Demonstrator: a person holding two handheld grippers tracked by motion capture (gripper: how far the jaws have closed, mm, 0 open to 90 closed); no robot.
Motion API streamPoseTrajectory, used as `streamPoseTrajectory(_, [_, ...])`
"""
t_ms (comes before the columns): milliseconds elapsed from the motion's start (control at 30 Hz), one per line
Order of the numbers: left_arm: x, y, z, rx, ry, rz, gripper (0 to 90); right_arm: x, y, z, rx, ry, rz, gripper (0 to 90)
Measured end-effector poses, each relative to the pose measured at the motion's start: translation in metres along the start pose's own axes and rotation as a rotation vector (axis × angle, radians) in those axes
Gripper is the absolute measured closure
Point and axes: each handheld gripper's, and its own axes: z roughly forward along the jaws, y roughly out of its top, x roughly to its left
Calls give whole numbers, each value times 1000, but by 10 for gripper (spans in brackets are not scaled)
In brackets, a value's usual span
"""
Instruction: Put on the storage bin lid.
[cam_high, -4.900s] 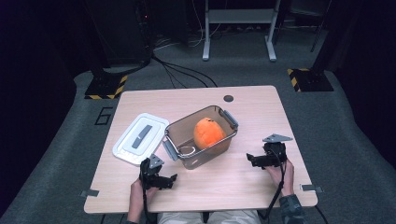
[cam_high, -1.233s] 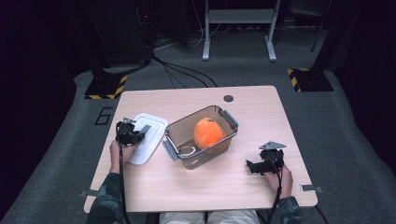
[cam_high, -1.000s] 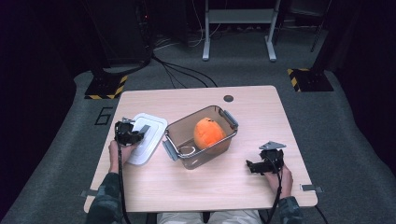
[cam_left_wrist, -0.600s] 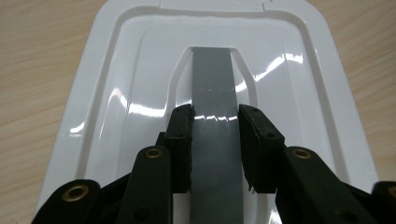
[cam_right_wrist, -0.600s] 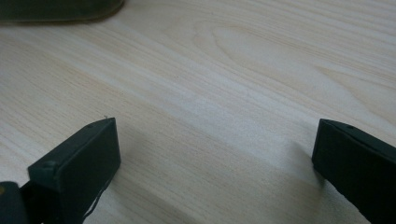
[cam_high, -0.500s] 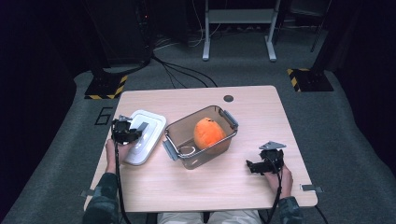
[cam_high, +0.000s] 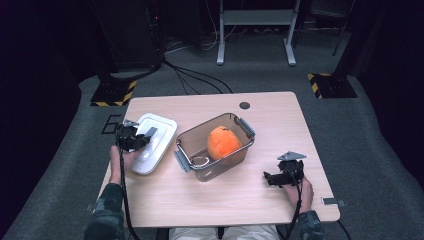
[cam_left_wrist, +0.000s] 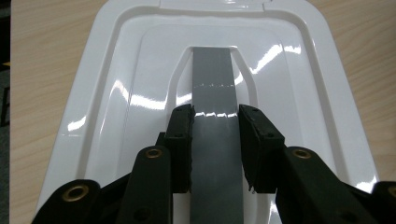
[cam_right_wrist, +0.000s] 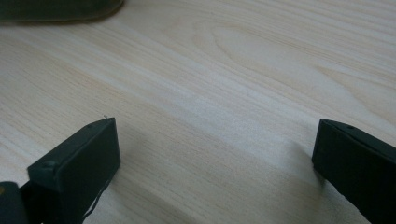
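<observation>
Left gripper (cam_left_wrist: 215, 140): clamping the grey handle strip (cam_left_wrist: 212, 79) of the white lid (cam_left_wrist: 116, 93), one jaw pressing on each long edge of the strip, jaws closed onto it. Lid extending ahead of the fingertips and out to both sides of them; in the high view, lid (cam_high: 159, 131) sitting tilted at the table's left part, far end raised, near end possibly resting on the tabletop (cam_high: 280, 120), contact not clear from that view.

Clear brown bin (cam_high: 186, 144): standing just right of the left gripper (cam_high: 134, 139), lidless, grey latch handles at both ends. Holding an orange round fruit (cam_high: 223, 142) toward its far end and a small ring-shaped item (cam_high: 200, 161), possibly a loop of wire, at its near end.

Right gripper (cam_right_wrist: 215, 154): jaws standing wide apart, gripping nothing, bare wood lying between and ahead of the fingertips. In the high view, right gripper (cam_high: 272, 178) hovering low over the table, well apart from the bin.
</observation>
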Motion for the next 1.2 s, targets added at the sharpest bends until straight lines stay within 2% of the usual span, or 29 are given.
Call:
streamPoseTrajectory(267, [-2, 11, -12, -10, -7, 23, 663, 0, 0, 0, 1, -1, -4, 1])
streamPoseTrajectory(633, [-11, 27, -24, -13, -33, 57, 663, 0, 0, 0, 2, -2, -1, 1])
streamPoseTrajectory(700, [-13, 30, -26, -26, -31, 66, 663, 0, 0, 0, 2, -2, -1, 1])
streamPoseTrajectory(767, [-15, 34, -30, -16, -37, 75, 663, 0, 0, 0, 2, -2, -2, 1])
streamPoseTrajectory(1200, [-27, 54, -45, -44, -56, 116, 663, 0, 0, 0, 2, -2, -1, 1])
